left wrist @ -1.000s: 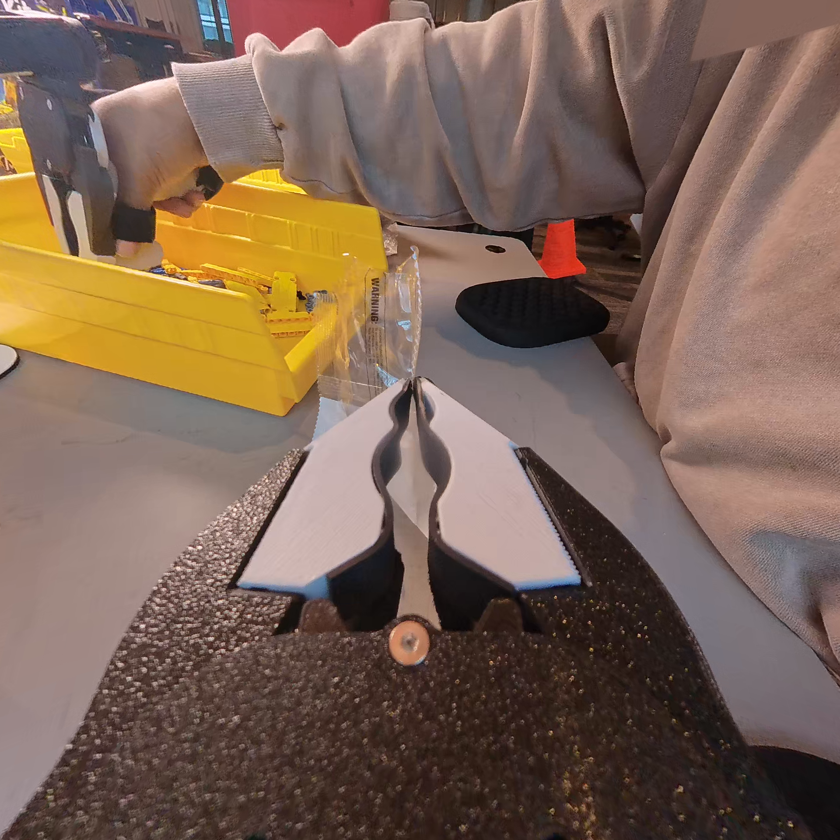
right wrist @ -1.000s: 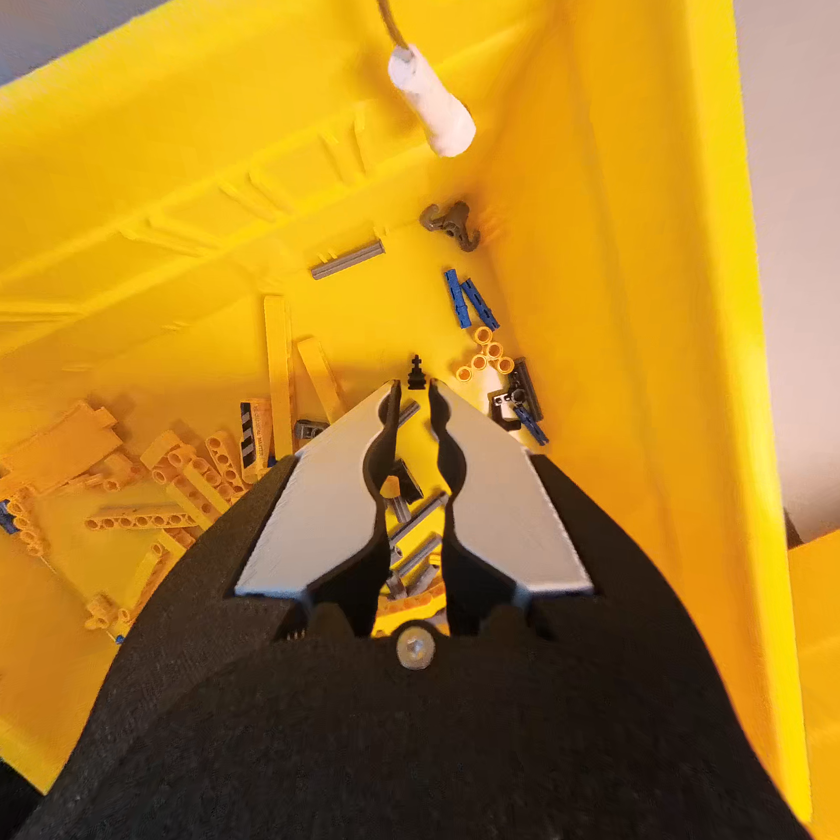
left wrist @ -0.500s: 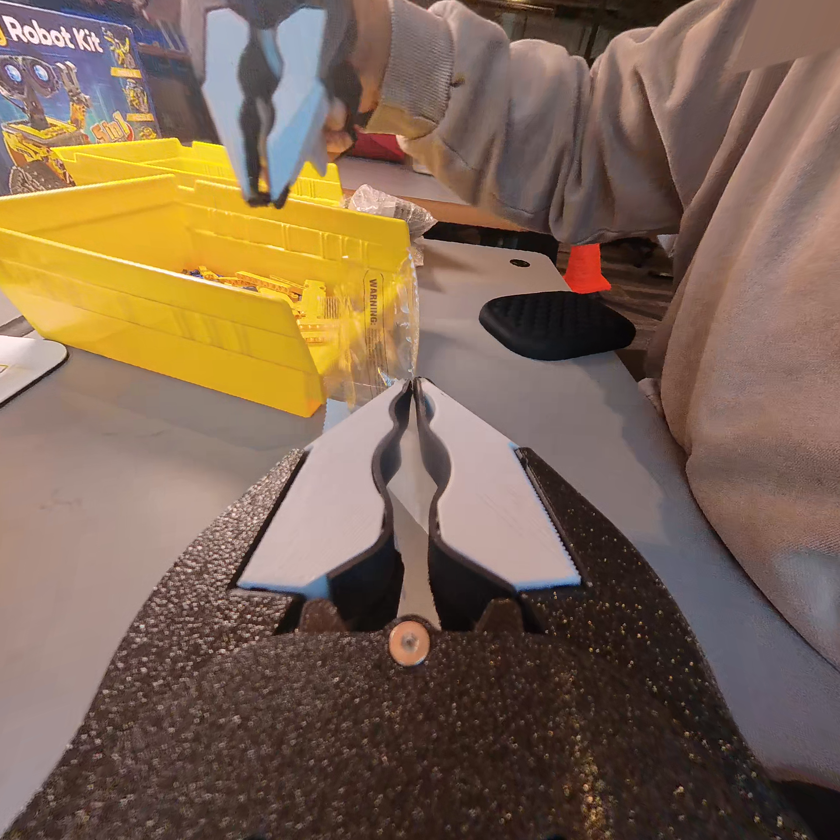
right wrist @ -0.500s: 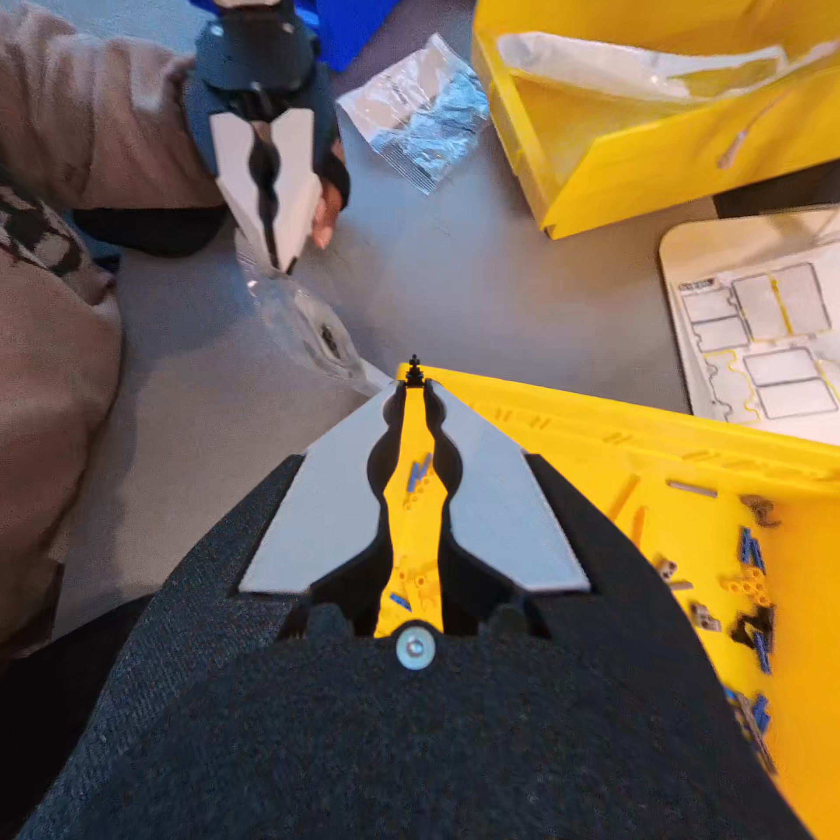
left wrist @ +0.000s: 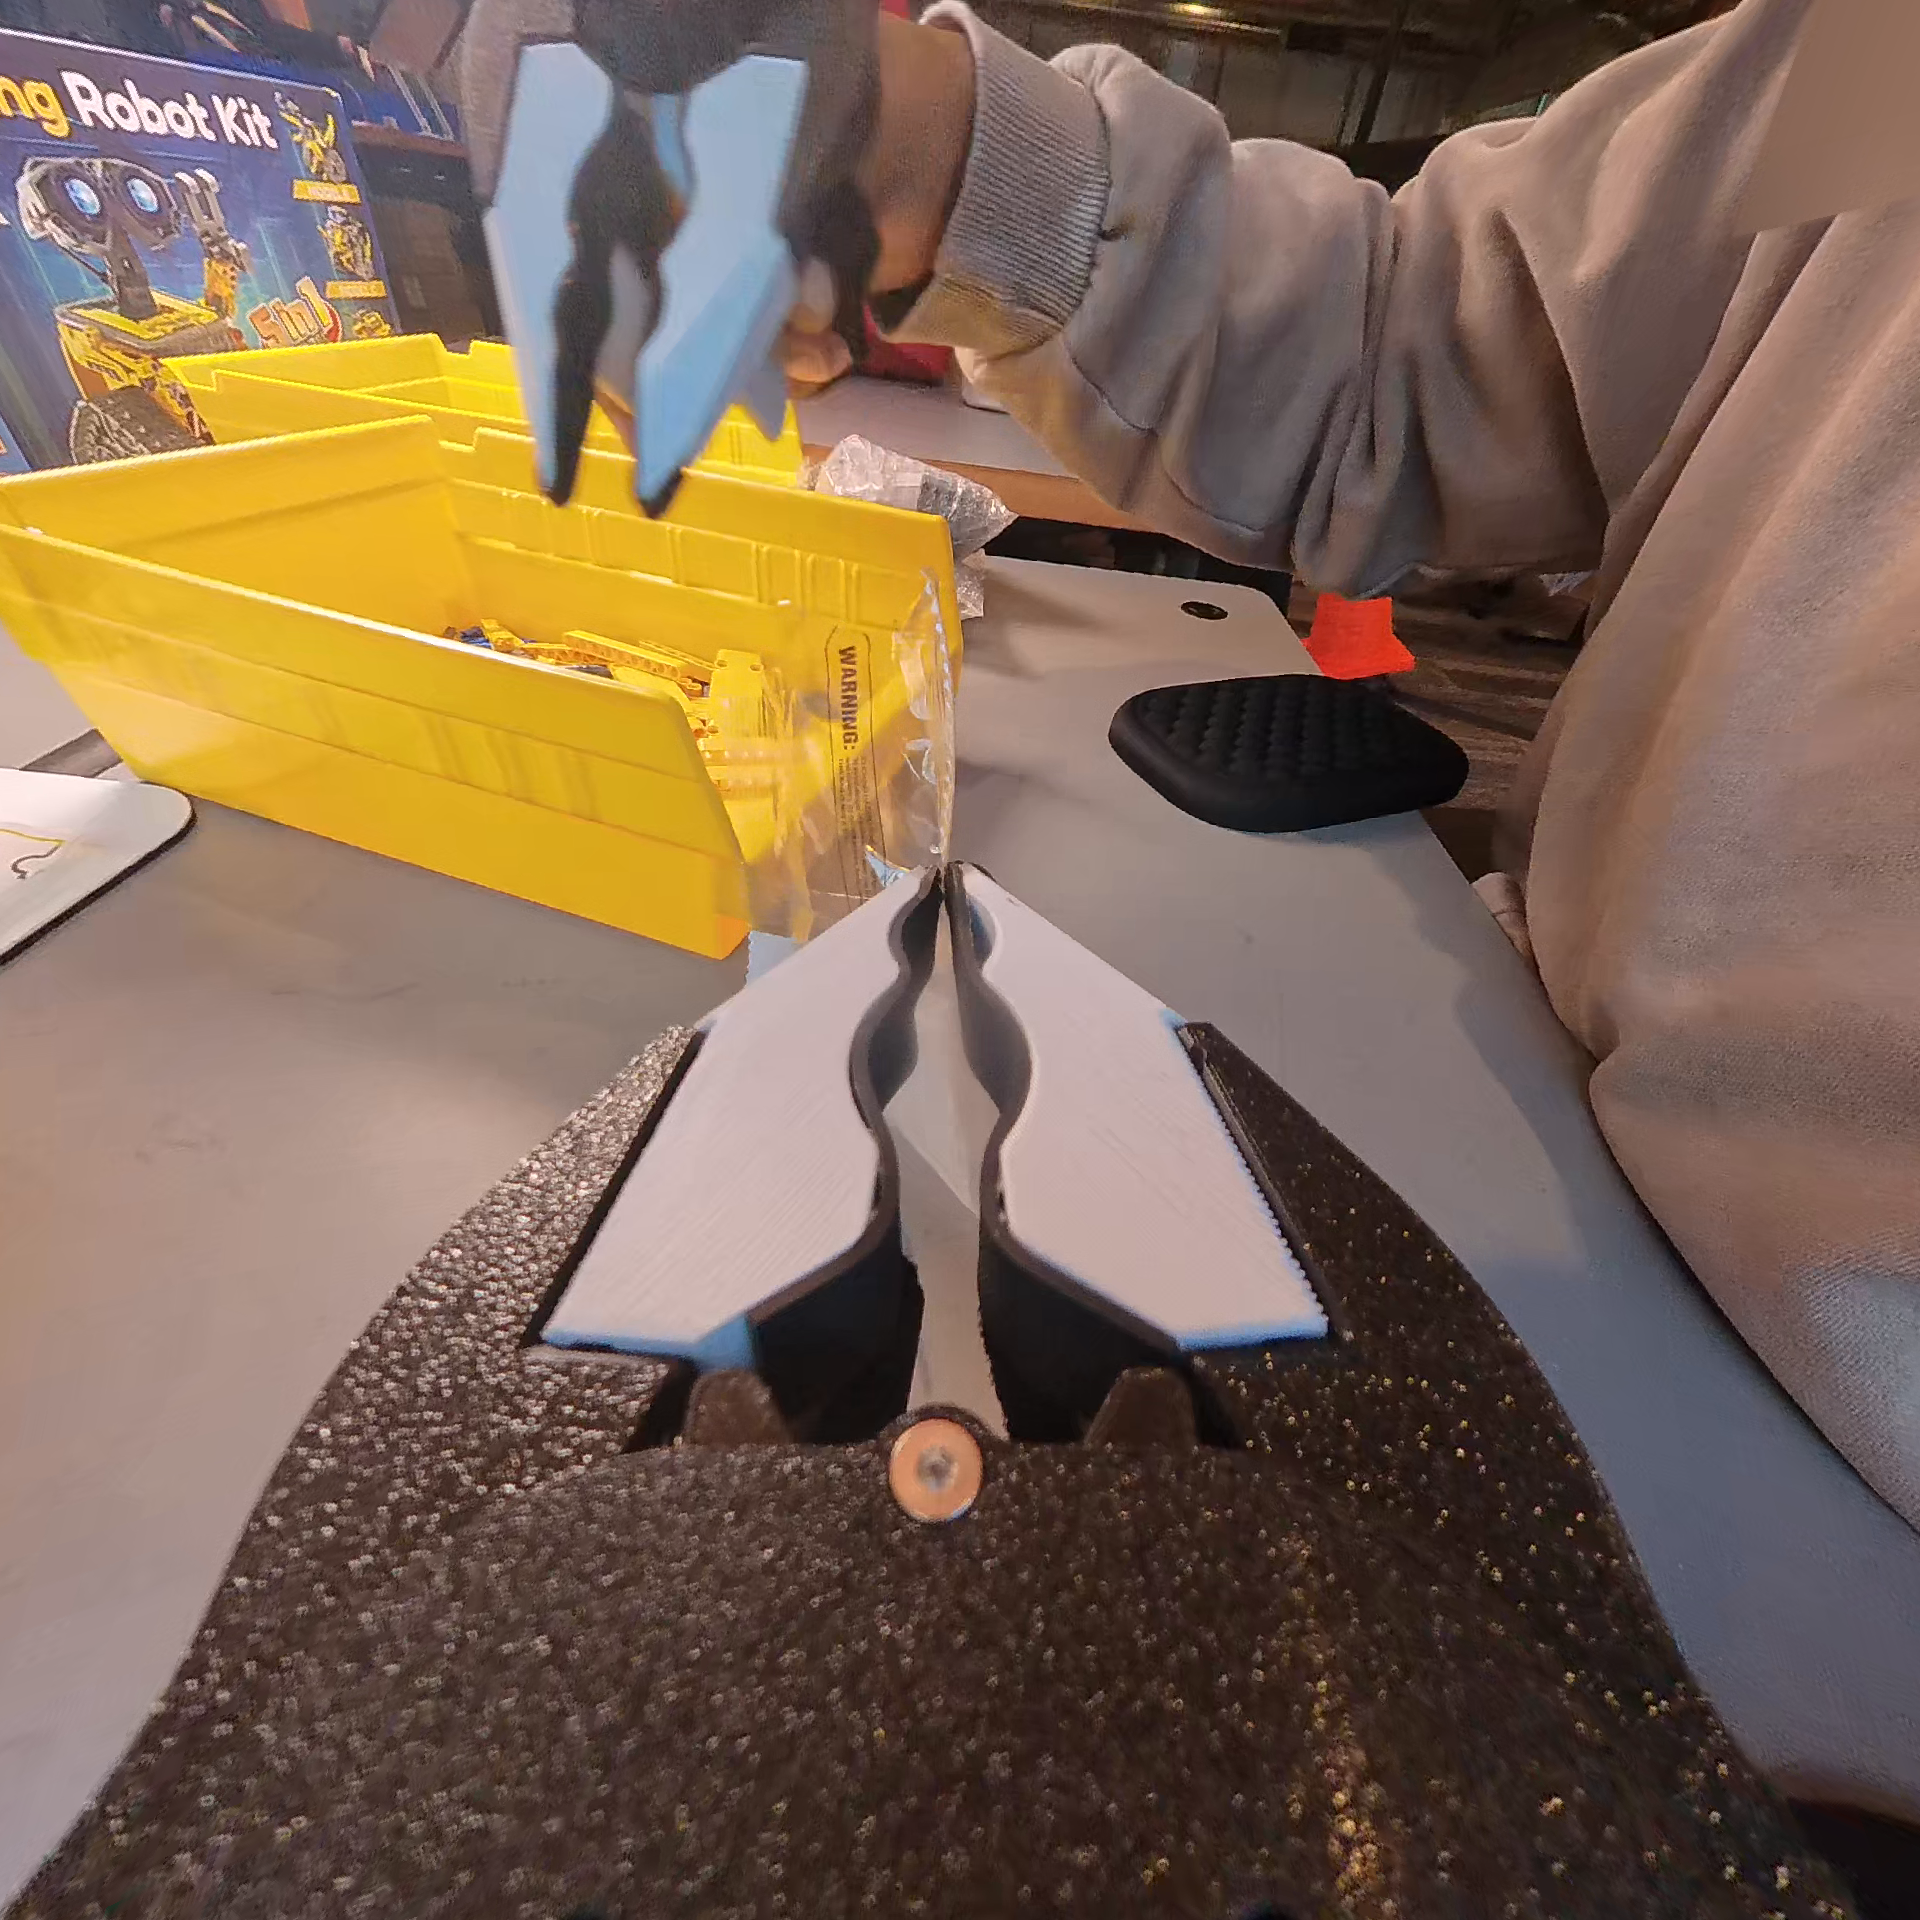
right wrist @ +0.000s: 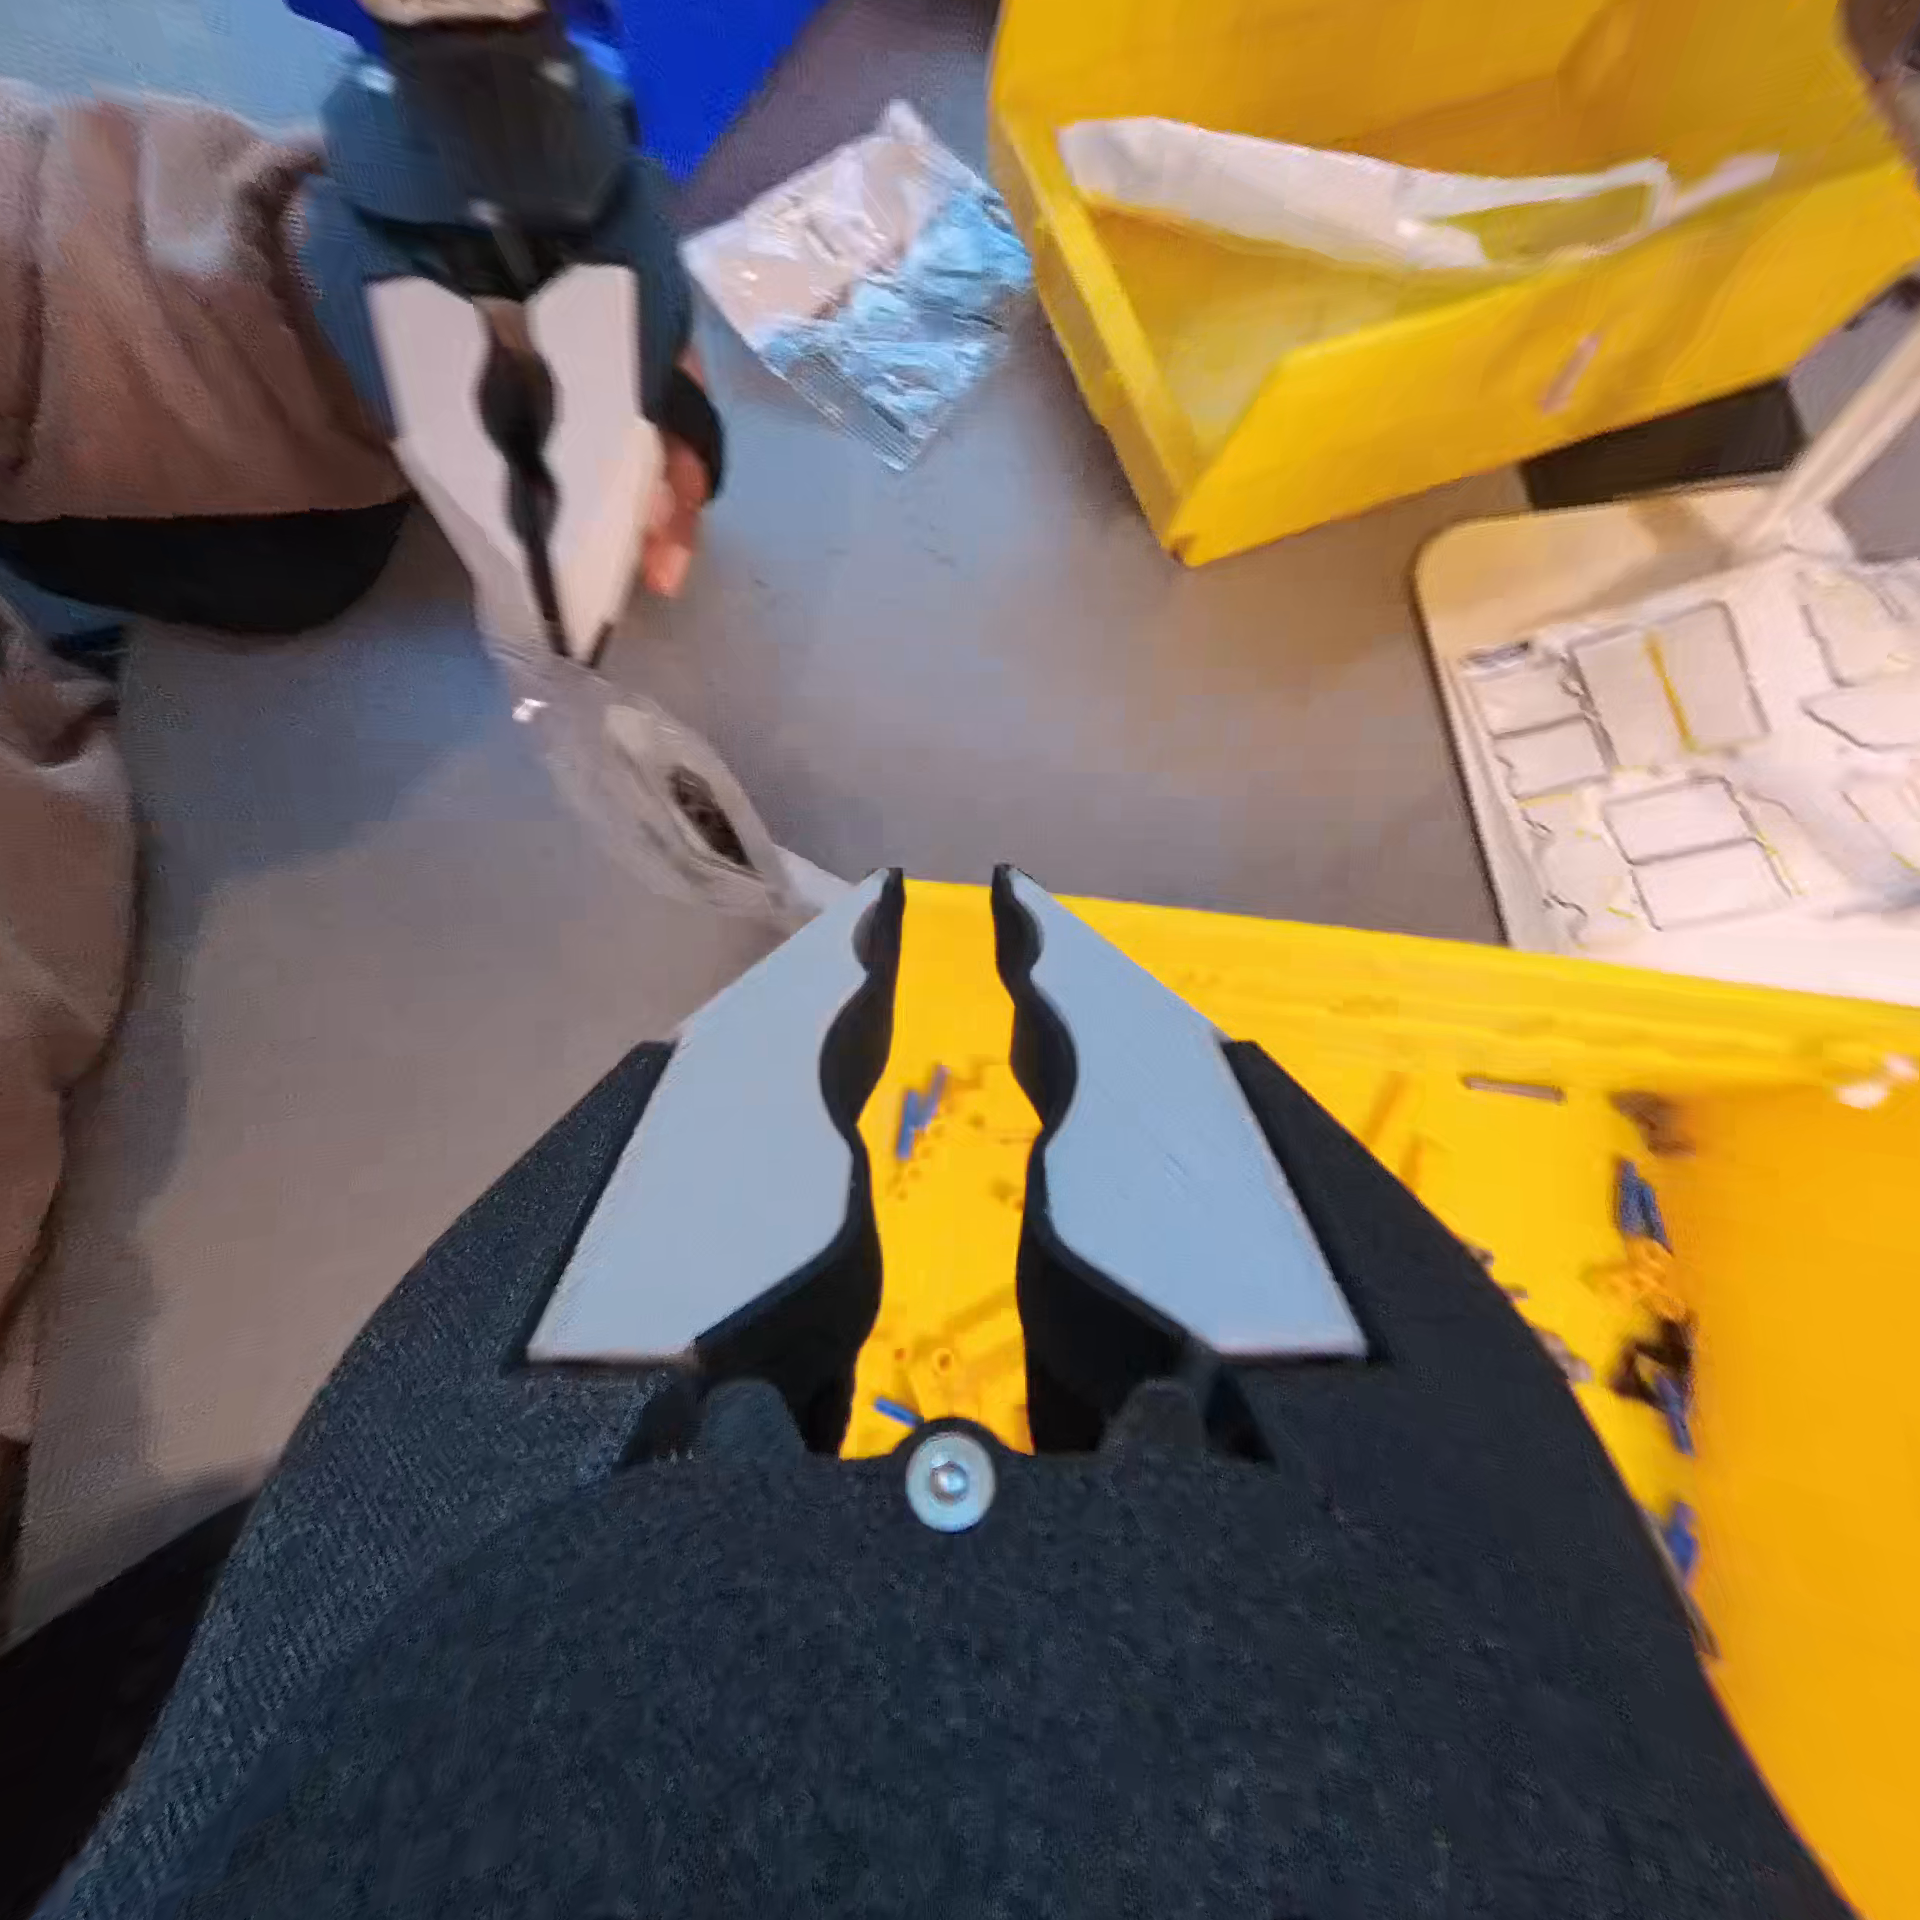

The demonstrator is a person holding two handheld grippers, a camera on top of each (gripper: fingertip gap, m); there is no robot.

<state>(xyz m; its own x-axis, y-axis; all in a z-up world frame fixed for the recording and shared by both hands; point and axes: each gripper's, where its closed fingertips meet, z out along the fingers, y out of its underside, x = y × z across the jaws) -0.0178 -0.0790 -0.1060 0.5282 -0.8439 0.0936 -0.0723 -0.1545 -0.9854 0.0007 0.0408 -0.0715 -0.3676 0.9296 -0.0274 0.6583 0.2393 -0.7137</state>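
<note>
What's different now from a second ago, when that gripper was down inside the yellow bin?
The right gripper has lifted out of the yellow bin and hangs above its near edge. It carried up a small black piece pinched at its tips; now its fingers are apart and empty, and where the piece went isn't visible. The left gripper stays shut on the clear plastic bag.

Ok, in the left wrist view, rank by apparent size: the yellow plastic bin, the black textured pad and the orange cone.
1. Yellow plastic bin, largest.
2. Black textured pad.
3. Orange cone, smallest, though it sits farther back and is partly hidden.
</note>
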